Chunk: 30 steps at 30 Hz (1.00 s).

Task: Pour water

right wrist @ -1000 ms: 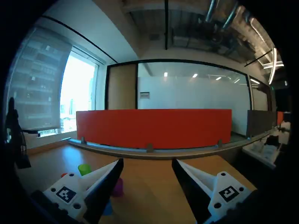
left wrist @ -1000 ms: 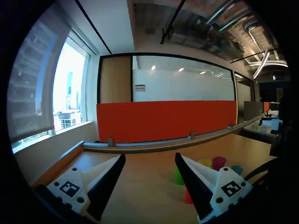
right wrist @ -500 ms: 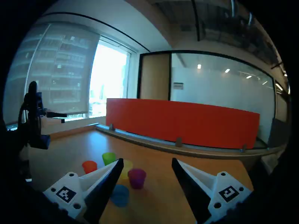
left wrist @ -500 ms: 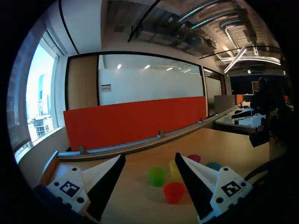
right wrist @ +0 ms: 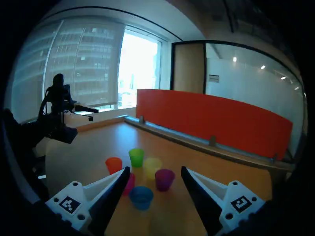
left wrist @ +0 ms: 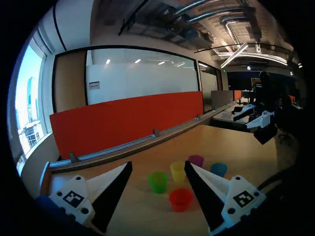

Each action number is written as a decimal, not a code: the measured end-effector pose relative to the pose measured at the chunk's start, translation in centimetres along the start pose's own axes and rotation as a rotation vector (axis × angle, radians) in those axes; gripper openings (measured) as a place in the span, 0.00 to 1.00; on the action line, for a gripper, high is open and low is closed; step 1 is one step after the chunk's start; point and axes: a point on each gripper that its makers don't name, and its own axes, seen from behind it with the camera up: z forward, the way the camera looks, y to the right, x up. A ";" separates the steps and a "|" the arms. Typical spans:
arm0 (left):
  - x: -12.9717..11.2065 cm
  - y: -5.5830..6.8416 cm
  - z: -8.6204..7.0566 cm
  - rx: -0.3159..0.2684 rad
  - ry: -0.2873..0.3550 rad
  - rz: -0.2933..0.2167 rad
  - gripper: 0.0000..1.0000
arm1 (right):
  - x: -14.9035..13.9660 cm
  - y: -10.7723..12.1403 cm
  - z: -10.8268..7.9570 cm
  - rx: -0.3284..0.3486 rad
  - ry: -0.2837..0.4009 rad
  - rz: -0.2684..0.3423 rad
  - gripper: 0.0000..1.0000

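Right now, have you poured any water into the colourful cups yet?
Nothing looks poured yet. The green cup, yellow cup, purple cup, blue cup and red cup stand upright on the wooden table; whether any holds water is unclear. In hand: nothing; the left gripper and right gripper are both open and empty. Left: grasp a cup and pour.

Left gripper view: the camera sits low behind the left gripper (left wrist: pixel 157 163) and looks out along its fingers across the table (left wrist: pixel 236 145). The cups (left wrist: pixel 178 171) are near, at lower centre of frame, with the orange partition (left wrist: pixel 126 118) beyond at mid-left.

Right gripper view: the same low seat on the right gripper (right wrist: pixel 154 168). It faces the cups from another side, with the window (right wrist: pixel 138 67) at upper left.

Shared ground: table, cups, orange partition. Each camera catches the other gripper near its frame edge, well apart.
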 end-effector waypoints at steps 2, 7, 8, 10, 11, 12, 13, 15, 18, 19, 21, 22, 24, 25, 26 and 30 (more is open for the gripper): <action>-0.3 0.0 0.5 -0.017 -0.014 0.011 0.99 | -0.4 -0.1 0.2 0.015 -0.017 -0.008 1.00; -1.3 -0.2 1.9 -0.058 -0.047 0.014 0.99 | -1.5 -0.9 0.7 0.062 -0.058 -0.025 1.00; -1.5 -0.3 2.2 -0.065 -0.055 0.013 0.99 | -1.7 -1.0 0.9 0.072 -0.067 -0.029 1.00; -1.9 -0.5 2.8 -0.074 -0.072 0.012 0.99 | -2.2 -1.2 1.2 0.084 -0.083 -0.039 1.00; -2.2 -0.7 3.2 -0.079 -0.081 0.012 0.99 | -2.4 -1.3 1.4 0.091 -0.092 -0.045 1.00; -2.4 -0.7 3.5 -0.085 -0.091 0.013 0.99 | -2.7 -1.3 1.5 0.096 -0.100 -0.049 1.00; -2.7 -0.8 3.9 -0.090 -0.100 0.015 0.99 | -3.0 -1.4 1.7 0.100 -0.107 -0.053 1.00; -3.2 -1.0 4.6 -0.101 -0.122 0.019 0.99 | -3.8 -1.5 2.1 0.110 -0.123 -0.059 1.00; -4.1 -1.2 5.7 -0.118 -0.156 0.024 0.99 | -4.9 -1.7 2.7 0.124 -0.147 -0.060 1.00; -4.3 -1.2 6.1 -0.124 -0.167 0.025 0.99 | -5.3 -1.7 2.9 0.128 -0.154 -0.058 1.00; -4.9 -1.2 6.8 -0.142 -0.189 0.026 0.99 | -6.1 -1.9 3.3 0.137 -0.171 -0.055 1.00; -5.2 -1.1 7.1 -0.151 -0.199 0.025 0.99 | -6.5 -1.9 3.5 0.141 -0.178 -0.054 1.00; -5.8 -1.0 7.7 -0.170 -0.219 0.027 0.99 | -7.2 -2.0 3.9 0.150 -0.195 -0.053 1.00; -6.1 -0.9 8.0 -0.177 -0.228 0.029 0.99 | -7.6 -2.0 4.1 0.154 -0.203 -0.054 1.00; -6.4 -0.9 8.3 -0.186 -0.238 0.032 0.99 | -8.0 -2.1 4.3 0.158 -0.212 -0.055 1.00; -7.8 -0.8 9.4 -0.205 -0.277 0.048 0.99 | -9.5 -2.3 4.8 0.172 -0.242 -0.063 1.00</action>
